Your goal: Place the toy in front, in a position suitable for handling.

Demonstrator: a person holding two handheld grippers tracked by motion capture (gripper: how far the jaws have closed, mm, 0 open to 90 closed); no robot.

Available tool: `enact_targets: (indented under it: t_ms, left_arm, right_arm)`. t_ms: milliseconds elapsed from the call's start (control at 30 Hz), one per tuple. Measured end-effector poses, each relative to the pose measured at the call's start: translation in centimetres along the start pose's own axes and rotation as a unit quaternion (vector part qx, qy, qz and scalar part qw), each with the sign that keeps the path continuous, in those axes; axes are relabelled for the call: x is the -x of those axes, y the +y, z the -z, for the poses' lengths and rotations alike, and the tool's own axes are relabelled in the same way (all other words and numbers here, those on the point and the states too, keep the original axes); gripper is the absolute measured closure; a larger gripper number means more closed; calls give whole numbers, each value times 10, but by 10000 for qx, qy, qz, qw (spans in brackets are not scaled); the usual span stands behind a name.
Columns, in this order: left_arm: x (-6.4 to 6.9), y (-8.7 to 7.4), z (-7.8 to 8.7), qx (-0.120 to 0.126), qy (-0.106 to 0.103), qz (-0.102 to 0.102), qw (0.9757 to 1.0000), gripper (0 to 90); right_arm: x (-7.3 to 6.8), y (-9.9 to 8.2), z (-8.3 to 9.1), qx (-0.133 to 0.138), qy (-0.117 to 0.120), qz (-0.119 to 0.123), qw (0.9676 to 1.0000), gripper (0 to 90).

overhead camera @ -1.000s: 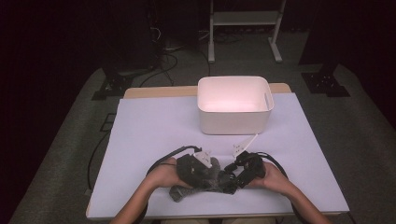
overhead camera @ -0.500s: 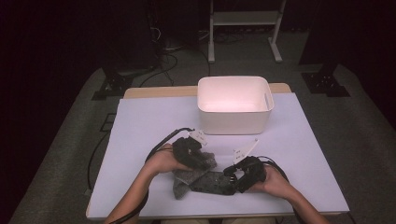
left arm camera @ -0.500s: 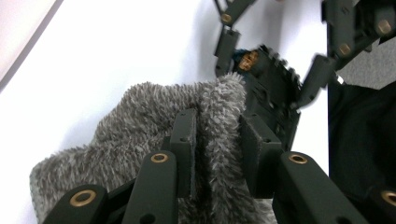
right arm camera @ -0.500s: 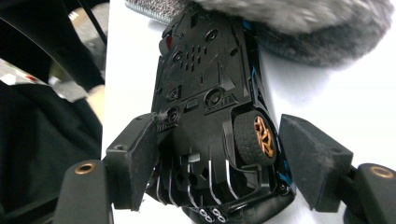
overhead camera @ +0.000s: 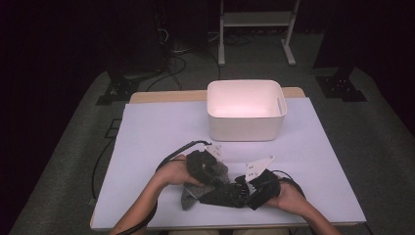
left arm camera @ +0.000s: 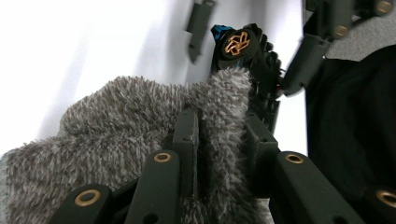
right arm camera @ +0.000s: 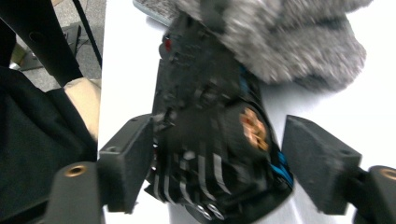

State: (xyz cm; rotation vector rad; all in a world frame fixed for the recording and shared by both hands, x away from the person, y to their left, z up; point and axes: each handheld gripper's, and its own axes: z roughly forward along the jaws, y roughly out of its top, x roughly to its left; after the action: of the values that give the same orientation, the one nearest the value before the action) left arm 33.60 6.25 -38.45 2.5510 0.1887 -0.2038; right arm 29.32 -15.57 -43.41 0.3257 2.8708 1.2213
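Left gripper [left arm camera: 219, 154] has its jaws pinched tight on the grey fuzzy cloth [left arm camera: 116, 126], clear in its own view. Right gripper [right arm camera: 219, 172] stands spread around the black glove [right arm camera: 210, 135], right pad clear of it. From above, both meet near the table's [overhead camera: 147, 137] front edge, white bin [overhead camera: 244, 110] beyond.

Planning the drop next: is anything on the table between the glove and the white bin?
Nothing visible. The glove lies at the near edge, the left gripper shut on its fuzzy cuff; bare table runs to the bin.
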Motion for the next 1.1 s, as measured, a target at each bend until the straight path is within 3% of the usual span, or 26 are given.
enact_targets:
  t_ms: [133,200,267,367,400,533,633,733,833,900,1000,1100]
  left_arm:
    - [8,-4,5,128,-88,-96,9998,711]
    - [12,-5,7,178,-143,-139,9996,712]
    - [17,-5,9,168,-155,-202,9995,712]
    - [21,-6,10,197,-120,-224,9995,710]
    - [21,-7,10,216,-128,-230,9994,709]
    - [18,-11,15,359,-193,-154,9991,716]
    - [15,-11,21,350,-30,-102,9993,720]
    - [12,-8,26,394,85,-81,9992,720]
    - [11,-4,31,446,177,-100,9988,719]
    - [10,0,32,353,268,-129,9989,719]
    - [9,5,27,-44,570,-218,9981,709]
    - [8,5,26,-77,590,-220,9980,707]
  right_arm:
    - [6,-8,0,60,236,-339,9991,210]
    - [6,-12,-3,37,346,-389,9986,219]
    - [3,-14,-6,79,476,-478,9977,294]
    - [1,-12,-8,100,763,-351,9964,489]
    - [0,-11,-7,114,864,-273,9958,515]
    - [-4,-9,-5,106,673,-29,9977,541]
    - [-1,-7,-1,130,378,260,9989,566]
    - [2,-3,0,59,205,371,9991,564]
    - [6,-1,3,-4,-127,502,9987,567]
    - [13,-1,6,7,-230,393,9990,567]
    - [23,-6,7,40,-147,217,9996,568]
    - [24,-13,7,118,-64,55,9999,556]
